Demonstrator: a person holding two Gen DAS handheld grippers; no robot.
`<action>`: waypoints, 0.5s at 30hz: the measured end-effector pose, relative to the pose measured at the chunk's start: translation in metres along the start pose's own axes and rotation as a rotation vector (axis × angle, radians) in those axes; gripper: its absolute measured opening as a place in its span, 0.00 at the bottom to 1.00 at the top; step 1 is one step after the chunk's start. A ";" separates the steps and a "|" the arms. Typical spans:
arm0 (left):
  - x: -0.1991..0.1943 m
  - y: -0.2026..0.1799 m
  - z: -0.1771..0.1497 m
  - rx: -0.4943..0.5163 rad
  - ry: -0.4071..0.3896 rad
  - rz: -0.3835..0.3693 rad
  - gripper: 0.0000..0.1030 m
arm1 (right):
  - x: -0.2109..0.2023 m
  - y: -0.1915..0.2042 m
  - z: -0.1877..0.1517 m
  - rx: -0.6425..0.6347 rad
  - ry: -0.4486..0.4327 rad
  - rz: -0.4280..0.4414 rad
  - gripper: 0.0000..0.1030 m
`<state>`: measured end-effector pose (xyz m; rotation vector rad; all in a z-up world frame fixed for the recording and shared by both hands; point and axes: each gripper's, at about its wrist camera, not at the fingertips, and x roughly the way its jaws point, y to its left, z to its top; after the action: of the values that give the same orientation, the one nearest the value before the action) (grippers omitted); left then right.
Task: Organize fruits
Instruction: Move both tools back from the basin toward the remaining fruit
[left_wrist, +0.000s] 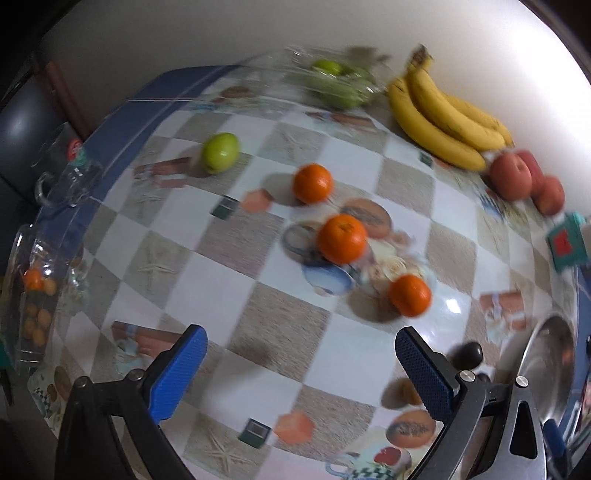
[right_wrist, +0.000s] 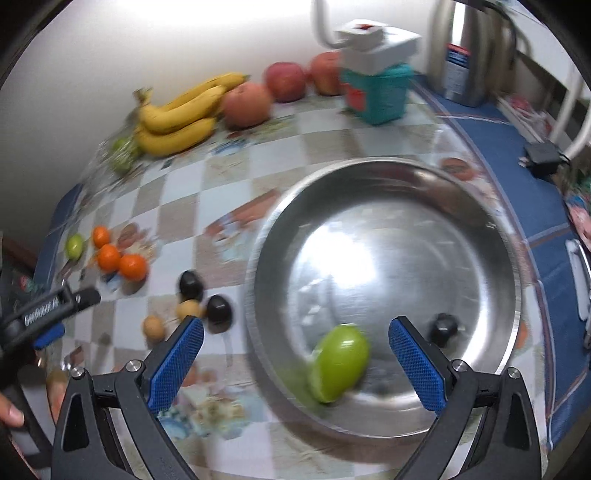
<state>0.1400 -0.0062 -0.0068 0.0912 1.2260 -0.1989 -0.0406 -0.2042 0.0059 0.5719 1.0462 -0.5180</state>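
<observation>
A steel bowl (right_wrist: 480, 258) on the checked tablecloth holds a green fruit (right_wrist: 341, 363) and a small dark fruit (right_wrist: 443, 328). My right gripper (right_wrist: 295, 328) hovers over the bowl's near left rim, open wide, the green fruit lying loose below between its blue pads. My left gripper (left_wrist: 301, 338) is open and empty above the cloth, near three oranges (left_wrist: 341, 238), with a green fruit (left_wrist: 220, 152) farther back left. Two dark fruits (right_wrist: 219, 312) and two small tan fruits (right_wrist: 153, 326) lie left of the bowl.
Bananas (left_wrist: 443, 118) and red apples (left_wrist: 511, 177) line the back wall. A clear container with green fruit (left_wrist: 340, 86) stands at the back, a glass dish with small oranges (left_wrist: 35, 295) at the left edge. A teal box (right_wrist: 376, 92) and a kettle (right_wrist: 469, 48) stand behind the bowl.
</observation>
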 end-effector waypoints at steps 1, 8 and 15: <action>0.000 0.003 0.002 -0.008 -0.002 -0.004 1.00 | 0.001 0.007 0.000 -0.021 0.000 0.009 0.97; -0.003 0.008 0.006 -0.042 -0.030 -0.045 1.00 | 0.008 0.052 0.001 -0.121 -0.007 0.059 0.97; -0.008 -0.002 0.006 0.009 -0.039 -0.077 1.00 | 0.004 0.059 0.002 -0.156 -0.069 0.040 0.97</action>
<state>0.1421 -0.0088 0.0024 0.0472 1.1910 -0.2722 0.0005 -0.1623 0.0142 0.4334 0.9980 -0.4134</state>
